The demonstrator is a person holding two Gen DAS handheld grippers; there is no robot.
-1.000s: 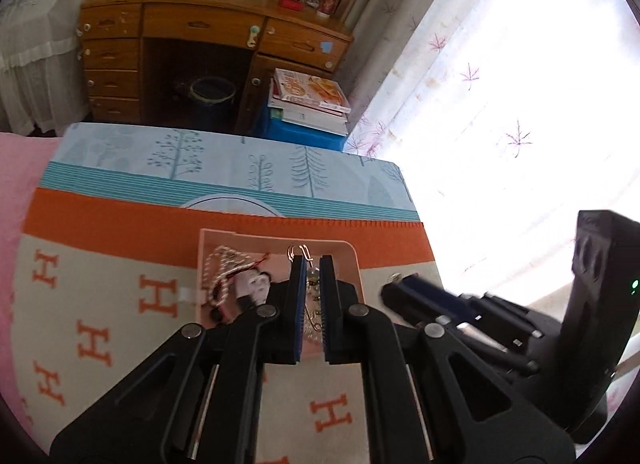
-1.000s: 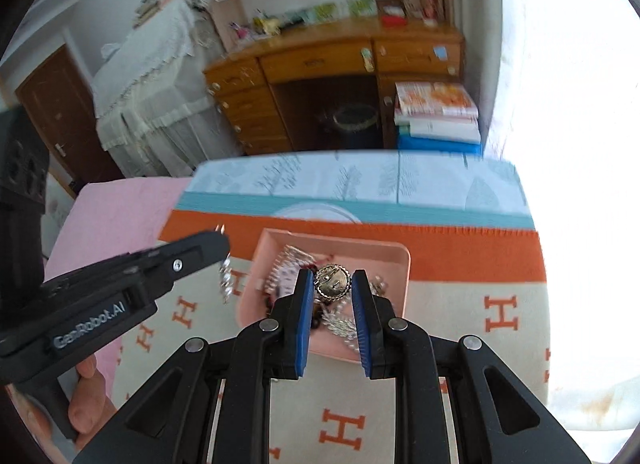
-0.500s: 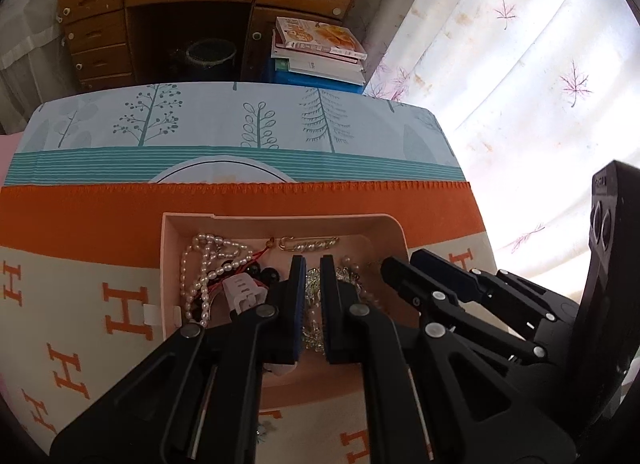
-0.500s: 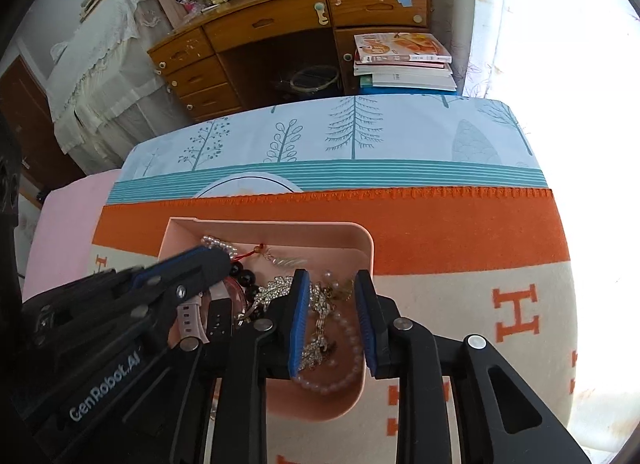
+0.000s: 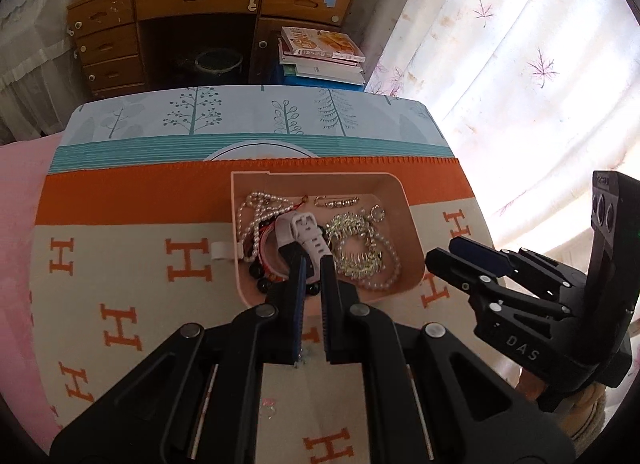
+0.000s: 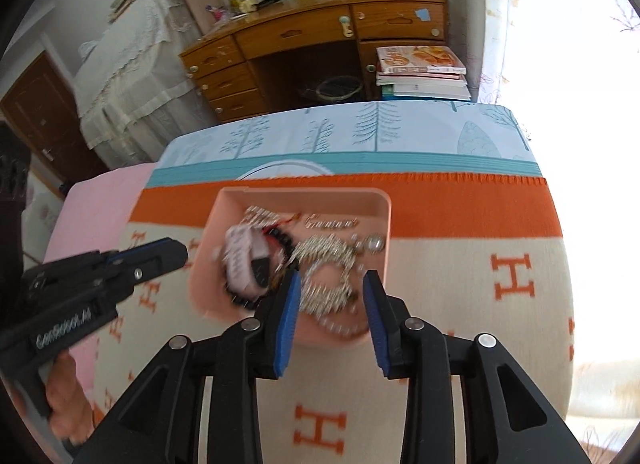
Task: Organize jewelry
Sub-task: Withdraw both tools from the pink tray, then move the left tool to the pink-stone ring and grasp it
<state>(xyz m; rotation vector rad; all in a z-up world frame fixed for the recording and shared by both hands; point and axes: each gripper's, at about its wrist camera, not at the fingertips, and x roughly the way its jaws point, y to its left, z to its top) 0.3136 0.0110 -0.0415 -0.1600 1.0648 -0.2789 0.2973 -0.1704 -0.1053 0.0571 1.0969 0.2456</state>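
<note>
Jewelry is crowding my pink tray (image 5: 404, 199). My left gripper (image 5: 313, 264) is clenching the white watch strap (image 5: 310, 238), hiding its end; my right gripper (image 6: 331, 290), at three o'clock, is gaping over a blurred silver chain (image 6: 326, 264).

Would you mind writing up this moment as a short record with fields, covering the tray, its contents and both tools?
surface: blanket with orange H pattern
container: pink tray, on the blanket
contents: pearl necklace, white watch strap, silver comb clip, pin brooch, dark beads, jumbled together
left tool: fingers nearly closed, tips over the watch strap; a grip on it cannot be confirmed
right tool: open, fingers either side of the comb clip
image quality: right wrist view is motion-blurred
</note>
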